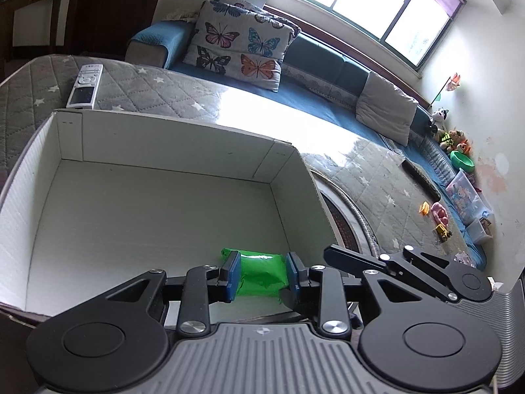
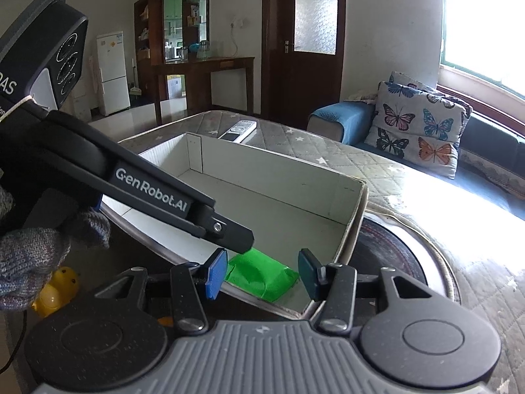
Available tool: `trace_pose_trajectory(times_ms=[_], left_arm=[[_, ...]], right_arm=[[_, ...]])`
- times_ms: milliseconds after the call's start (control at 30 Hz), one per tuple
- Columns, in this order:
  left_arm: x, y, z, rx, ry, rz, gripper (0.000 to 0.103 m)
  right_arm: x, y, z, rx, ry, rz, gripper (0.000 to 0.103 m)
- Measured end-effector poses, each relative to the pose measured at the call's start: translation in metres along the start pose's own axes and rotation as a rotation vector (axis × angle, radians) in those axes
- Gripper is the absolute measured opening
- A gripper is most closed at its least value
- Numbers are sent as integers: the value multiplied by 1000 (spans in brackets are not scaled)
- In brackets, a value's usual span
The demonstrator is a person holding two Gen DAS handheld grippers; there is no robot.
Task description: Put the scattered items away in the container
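Left wrist fisheye sits close over the white box (image 1: pixel 157 197), angled down along its fingers toward the sofa (image 1: pixel 328 98) and window, right wrist fisheye looks down over the box's near corner (image 2: pixel 305 312) toward the door, both sharing box, green packet (image 1: pixel 259 274), remote (image 1: pixel 86 85) and butterfly cushion (image 1: pixel 239 49).

One white cardboard box (image 1: pixel 157 151). One green packet (image 1: pixel 261 274) inside it. One silver remote control (image 1: pixel 86 86) on the quilted surface (image 1: pixel 157 95). Two butterfly cushions (image 1: pixel 241 49) stacked on the sofa, plus one plain grey cushion (image 1: pixel 385 106). One dark remote (image 1: pixel 421 177). Three small toys nearby: orange (image 1: pixel 424 209), pink (image 1: pixel 440 214), yellow truck (image 1: pixel 443 231). One yellow duck toy (image 2: pixel 57 290). One white fridge (image 2: pixel 113 72).
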State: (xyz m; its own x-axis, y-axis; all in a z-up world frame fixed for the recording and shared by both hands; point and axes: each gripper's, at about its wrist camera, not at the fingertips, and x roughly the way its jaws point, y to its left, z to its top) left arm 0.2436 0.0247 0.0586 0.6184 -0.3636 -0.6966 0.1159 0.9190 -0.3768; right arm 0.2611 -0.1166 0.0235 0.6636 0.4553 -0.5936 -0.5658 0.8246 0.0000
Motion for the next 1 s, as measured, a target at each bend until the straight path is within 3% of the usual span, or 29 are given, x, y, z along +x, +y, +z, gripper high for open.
trace_pose_trajectory(times_ms=[533, 1000], left_arm=[[-48, -18, -44, 38, -51, 0, 32], [-59, -22, -92, -1, -12, -24, 32]], right_arm=[[-56, 15, -37, 45, -28, -1, 51], [-80, 37, -85, 88, 16, -6, 51]])
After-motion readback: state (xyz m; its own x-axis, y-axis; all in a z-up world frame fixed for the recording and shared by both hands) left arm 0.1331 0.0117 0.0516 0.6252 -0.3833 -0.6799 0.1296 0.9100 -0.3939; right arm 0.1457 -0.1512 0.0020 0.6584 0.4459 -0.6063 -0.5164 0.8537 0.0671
